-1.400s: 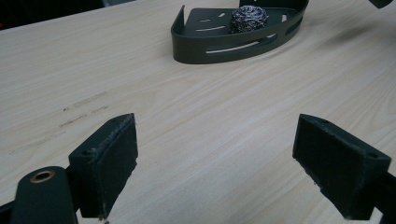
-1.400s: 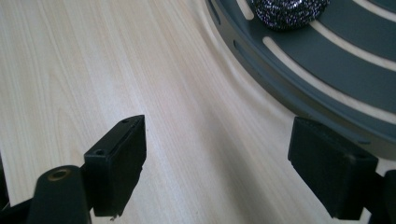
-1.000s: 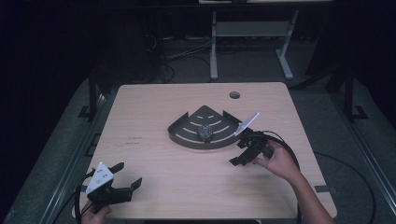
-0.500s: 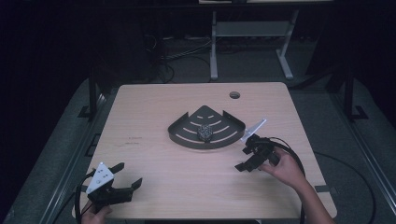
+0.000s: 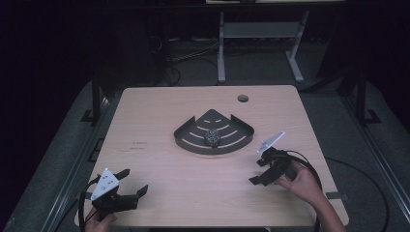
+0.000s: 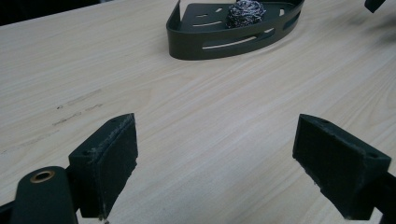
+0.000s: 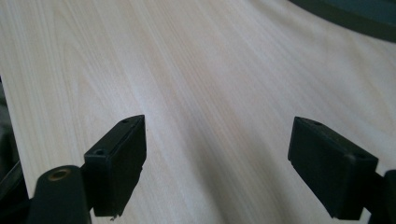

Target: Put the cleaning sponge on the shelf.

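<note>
The table point(image 5: 159, 145) is a rectangular slab of pale, matte wood-grain laminate with a round cable hole point(image 5: 242, 98) near its far edge. Near the centre of the table lies the corner caddy point(image 5: 193, 140), a dark metal quarter-round tray with a low, slotted curved wall and a slotted floor. Inside the caddy, on its floor toward the curved wall, rests the steel scourer point(image 5: 212, 137), a small ball of tangled, shiny wire.

The left gripper point(image 5: 129, 186) sits at the near left corner of the table, well apart from the caddy. Its jaws stand wide apart with nothing between them; the rectangular black pads point(image 6: 109, 163) are matte with frayed edges.

The right gripper point(image 5: 256, 171) hovers near the caddy's right end, its jaws likewise spread wide and empty over bare wood.
</note>
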